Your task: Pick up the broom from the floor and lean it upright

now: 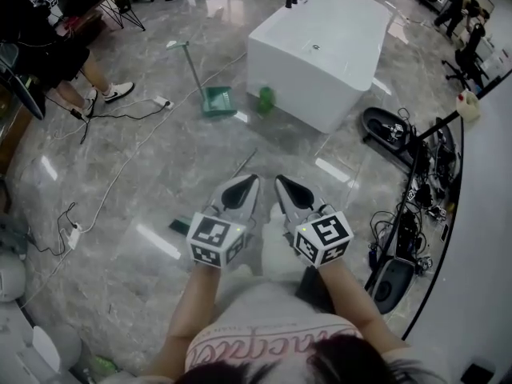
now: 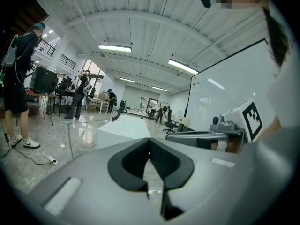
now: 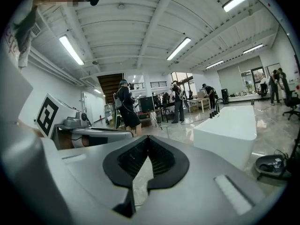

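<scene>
The broom lies on the marble floor in the head view. Its thin handle (image 1: 245, 162) slants up to the right, and a dark green head end (image 1: 179, 226) shows beside my left gripper; the middle is hidden under that gripper. My left gripper (image 1: 250, 182) and right gripper (image 1: 282, 182) hang side by side above the floor, both shut with nothing between the jaws. The left gripper view shows its jaws (image 2: 149, 144) meeting tip to tip, pointing across the room. In the right gripper view the jaws (image 3: 147, 145) are likewise closed and empty.
A green dustpan (image 1: 216, 100) with an upright handle stands beyond, next to a large white block table (image 1: 320, 42). A seated person (image 1: 56, 58) is at the far left. Cables (image 1: 120, 170) trail over the floor. Black equipment and wires (image 1: 404, 214) line the right wall.
</scene>
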